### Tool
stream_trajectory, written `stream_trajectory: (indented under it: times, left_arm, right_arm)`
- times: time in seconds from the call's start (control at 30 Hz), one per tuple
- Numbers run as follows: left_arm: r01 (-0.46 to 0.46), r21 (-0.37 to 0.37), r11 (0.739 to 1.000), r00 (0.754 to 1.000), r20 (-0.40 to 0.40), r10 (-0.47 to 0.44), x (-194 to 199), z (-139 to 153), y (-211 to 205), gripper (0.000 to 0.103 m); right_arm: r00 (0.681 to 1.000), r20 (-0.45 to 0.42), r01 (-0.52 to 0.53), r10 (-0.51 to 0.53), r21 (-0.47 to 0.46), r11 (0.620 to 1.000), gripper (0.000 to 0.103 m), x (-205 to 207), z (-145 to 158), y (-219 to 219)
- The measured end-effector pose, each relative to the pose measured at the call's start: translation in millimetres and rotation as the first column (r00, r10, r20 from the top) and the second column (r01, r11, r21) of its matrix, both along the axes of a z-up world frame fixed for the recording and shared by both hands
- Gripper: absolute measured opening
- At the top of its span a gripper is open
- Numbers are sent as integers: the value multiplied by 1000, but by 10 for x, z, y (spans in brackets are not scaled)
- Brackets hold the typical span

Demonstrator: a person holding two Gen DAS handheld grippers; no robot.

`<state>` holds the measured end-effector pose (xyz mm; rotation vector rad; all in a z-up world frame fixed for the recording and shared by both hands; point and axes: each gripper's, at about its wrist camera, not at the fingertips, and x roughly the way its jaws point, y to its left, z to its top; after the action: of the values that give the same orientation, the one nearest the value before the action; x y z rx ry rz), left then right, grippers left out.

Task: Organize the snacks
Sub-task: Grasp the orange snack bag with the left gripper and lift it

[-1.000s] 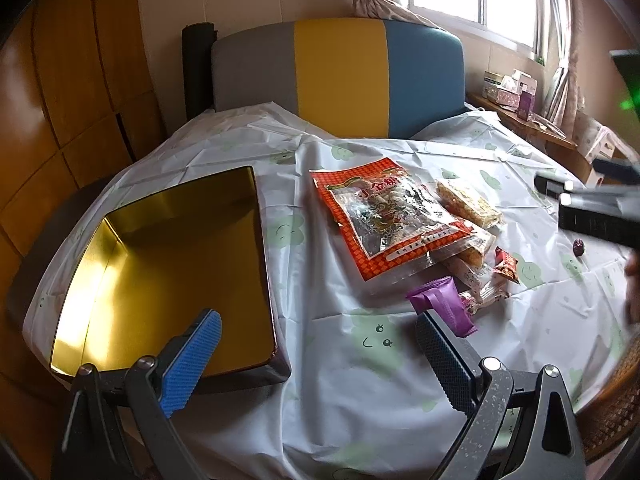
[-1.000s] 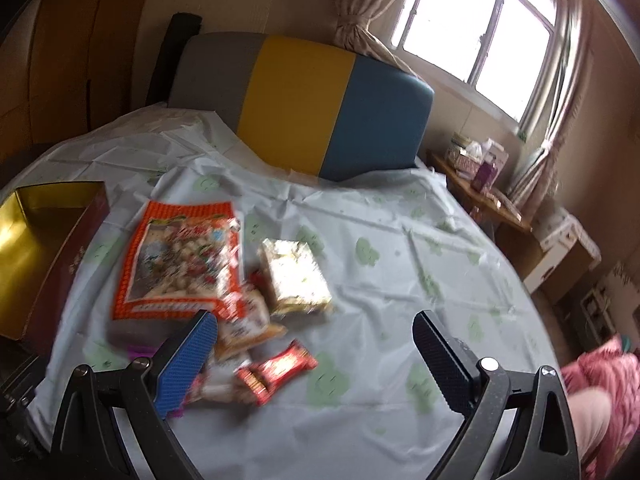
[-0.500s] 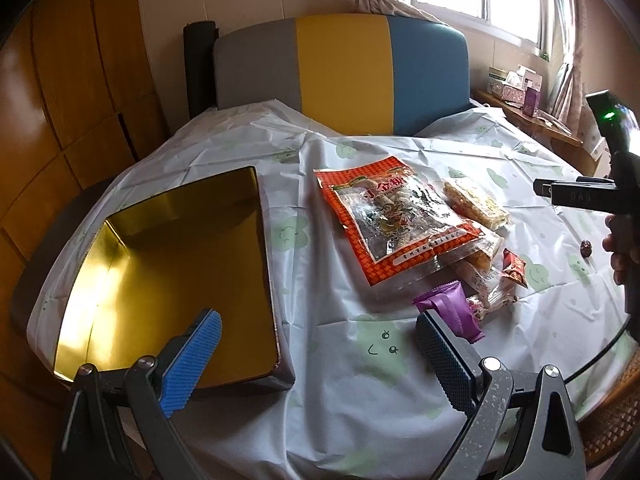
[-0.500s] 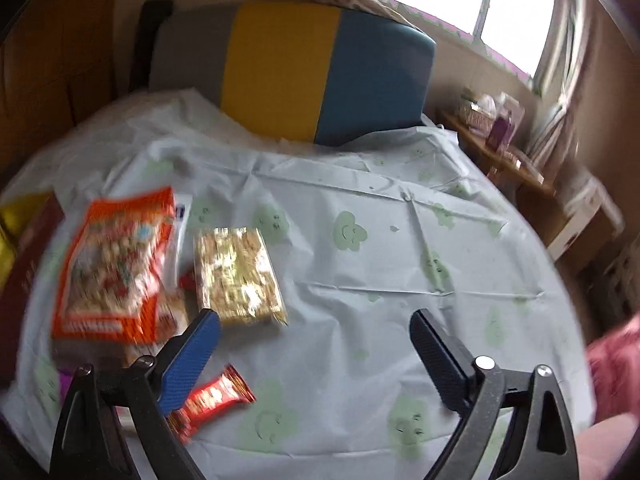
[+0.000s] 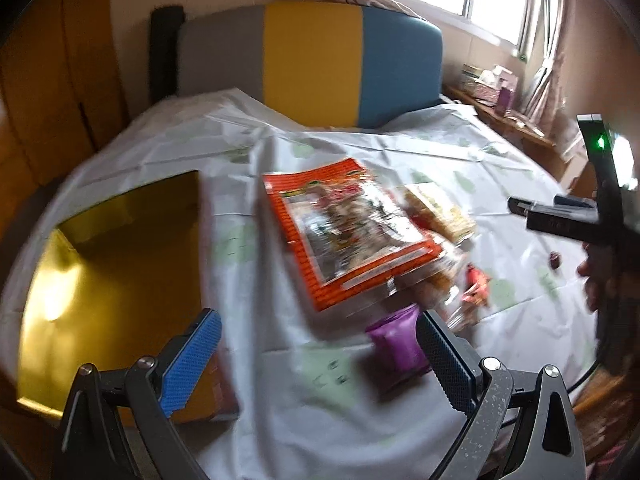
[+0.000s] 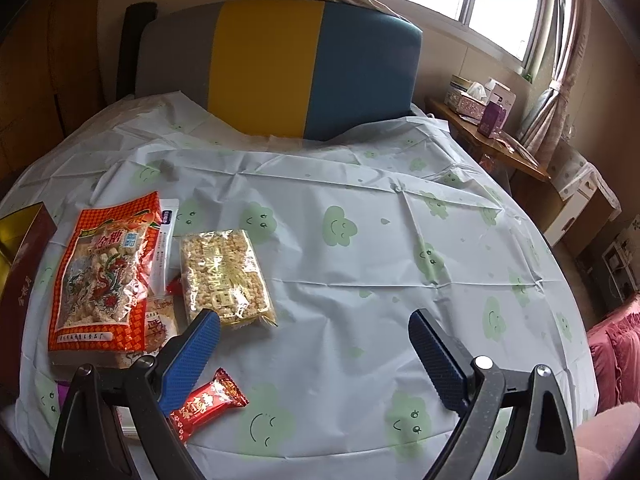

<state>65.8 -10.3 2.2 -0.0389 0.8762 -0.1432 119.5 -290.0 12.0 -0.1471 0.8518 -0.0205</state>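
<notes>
A pile of snacks lies on the round table. A large orange bag (image 6: 102, 276) (image 5: 344, 232) lies beside a clear pack of rice crackers (image 6: 224, 278) (image 5: 438, 210). A small red candy bar (image 6: 206, 404) lies by my right gripper's left finger. A purple packet (image 5: 396, 344) lies between my left gripper's fingers, near the right one. An open gold-lined box (image 5: 108, 280) (image 6: 20, 248) sits at the table's left. My left gripper (image 5: 320, 356) is open and empty above the table. My right gripper (image 6: 314, 356) is open and empty; its body also shows in the left wrist view.
A white cloth with green smiley clouds (image 6: 360, 240) covers the table. A grey, yellow and blue chair back (image 6: 280, 68) stands behind it. A small dark sweet (image 5: 554, 258) lies at the right. A side shelf with boxes (image 6: 488, 112) stands by the window.
My left gripper has moved forward and right toward the snack pile, with blur. My right gripper has shifted and steadied over the table; the crackers and candy bar sit nearer its left finger.
</notes>
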Motion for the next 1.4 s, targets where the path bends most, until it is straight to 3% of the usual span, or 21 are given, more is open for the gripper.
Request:
stream_trajectory:
  times: [0.07, 0.37, 0.5, 0.67, 0.77, 0.97, 1.1, 1.13, 1.23, 1.3, 1.37, 1.4]
  left_arm:
    - [13, -47, 999, 1000, -18, -14, 120, -1, -30, 97]
    - [9, -70, 997, 997, -80, -15, 624, -194, -190, 96]
    - [0, -88, 996, 994, -113, -9, 892, -245, -171, 87]
    - [-40, -167, 985, 978, -209, 4, 1089, -269, -217, 87]
    - [-43, -131, 990, 969, -248, 9, 1209, -255, -369, 89]
    - [-45, 41, 998, 945, -321, 56, 1569, -385, -738, 91]
    - [-63, 97, 993, 930, -356, 93, 1743, -522, -855, 92]
    - [-56, 117, 992, 923, -372, 96, 1793, -579, -888, 96]
    - [-53, 142, 988, 929, -355, 101, 1770, -620, -895, 97]
    - [-32, 139, 990, 942, -326, 76, 1689, -592, -869, 85]
    - [-3, 132, 991, 955, -294, 41, 1596, -539, -845, 67]
    - [9, 124, 992, 958, -284, 26, 1547, -522, -813, 64]
  right_arm:
    - [1000, 5, 6, -6, 5, 1000, 96, 0, 9, -19]
    - [1000, 23, 1, -2, 29, 1000, 96, -15, 66, -35]
    - [1000, 15, -3, 3, 30, 1000, 96, -6, 58, -26]
    - [1000, 0, -8, 8, 25, 1000, 96, 12, 35, -16]
    - [1000, -11, -1, 1, 23, 1000, 96, 30, 16, -34]
    - [1000, -18, 8, -7, 49, 999, 96, 37, 21, -81]
    - [1000, -24, 15, -14, 64, 998, 96, 47, 25, -105]
    - [1000, -25, 17, -15, 68, 998, 96, 49, 27, -114]
    - [999, -25, 29, -27, 86, 996, 96, 59, 39, -160]
    - [999, -31, 39, -36, 103, 994, 96, 69, 39, -198]
    - [999, -35, 44, -40, 109, 993, 96, 80, 36, -215]
    - [999, -38, 42, -38, 109, 993, 96, 86, 31, -212]
